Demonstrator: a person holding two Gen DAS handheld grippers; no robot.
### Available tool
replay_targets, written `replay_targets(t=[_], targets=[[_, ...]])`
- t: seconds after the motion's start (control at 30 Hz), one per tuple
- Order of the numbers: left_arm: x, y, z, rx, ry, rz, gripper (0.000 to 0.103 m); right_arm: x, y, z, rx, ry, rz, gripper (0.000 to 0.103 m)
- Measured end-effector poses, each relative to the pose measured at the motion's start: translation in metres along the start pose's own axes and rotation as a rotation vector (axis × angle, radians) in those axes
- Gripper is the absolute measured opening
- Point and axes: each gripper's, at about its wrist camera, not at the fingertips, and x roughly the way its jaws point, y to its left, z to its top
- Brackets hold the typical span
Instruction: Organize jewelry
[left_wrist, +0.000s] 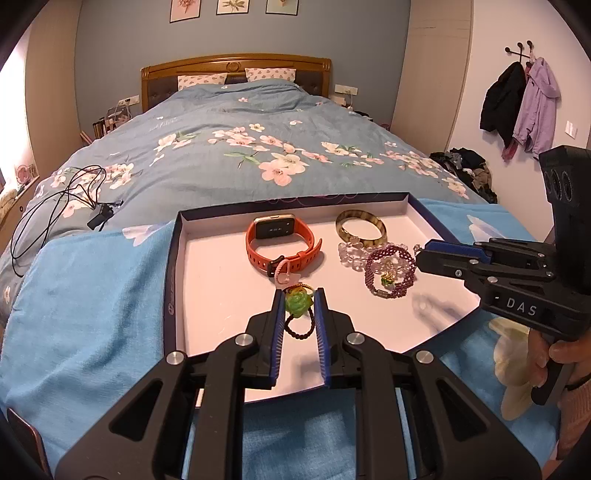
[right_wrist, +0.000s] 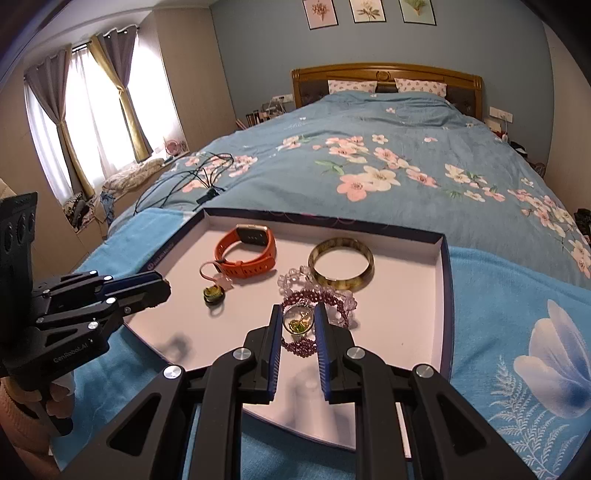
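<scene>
Lit brightly by daylight through the curtained window (right_wrist: 92, 122), blown out there. Cast soft blurred shadows onto the white tray (right_wrist: 417, 332). Bent hard and vignetted black at the corners; stayed sharp centrally.

Shallow white tray (left_wrist: 177, 295) on a blue towel (left_wrist: 92, 295) at the near end of a bed (left_wrist: 229, 122), orange watch (left_wrist: 282, 243) far in the tray, bangle (left_wrist: 361, 228) and purple bead bracelet (left_wrist: 389, 271) to the right, left gripper (left_wrist: 300, 295) nearest, fingers narrowly apart around a green rose charm (left_wrist: 298, 303), right gripper (left_wrist: 424, 254) beside the purple beads.

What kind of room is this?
A bedroom, most likely in a home: a made bed with pillows, curtains at the window, and coats on a wall hook.
</scene>
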Motion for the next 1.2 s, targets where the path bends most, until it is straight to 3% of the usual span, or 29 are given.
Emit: replay_targets(t=[0.57,0.87,1.07,1.13,1.2], targets=[[0.021,0.003,-0.004,-0.021,0.063,-0.002,0.016,0.022,-0.003,-0.007,0.006,0.079,-0.012,0.016],[0.024,0.003,-0.007,-0.024,0.072,-0.007,0.017,0.022,-0.006,-0.008,0.026,0.076,-0.023,0.017],[0.020,0.002,-0.009,-0.031,0.063,-0.012,0.030,0.010,-0.006,-0.009,0.038,0.040,-0.021,0.028],[0.013,0.002,-0.010,-0.035,0.051,-0.014,0.036,0.003,-0.005,-0.010,0.043,0.021,-0.023,0.039],[0.004,0.005,-0.011,-0.043,0.031,-0.013,0.051,-0.006,-0.003,-0.012,0.045,-0.006,-0.032,0.050]])
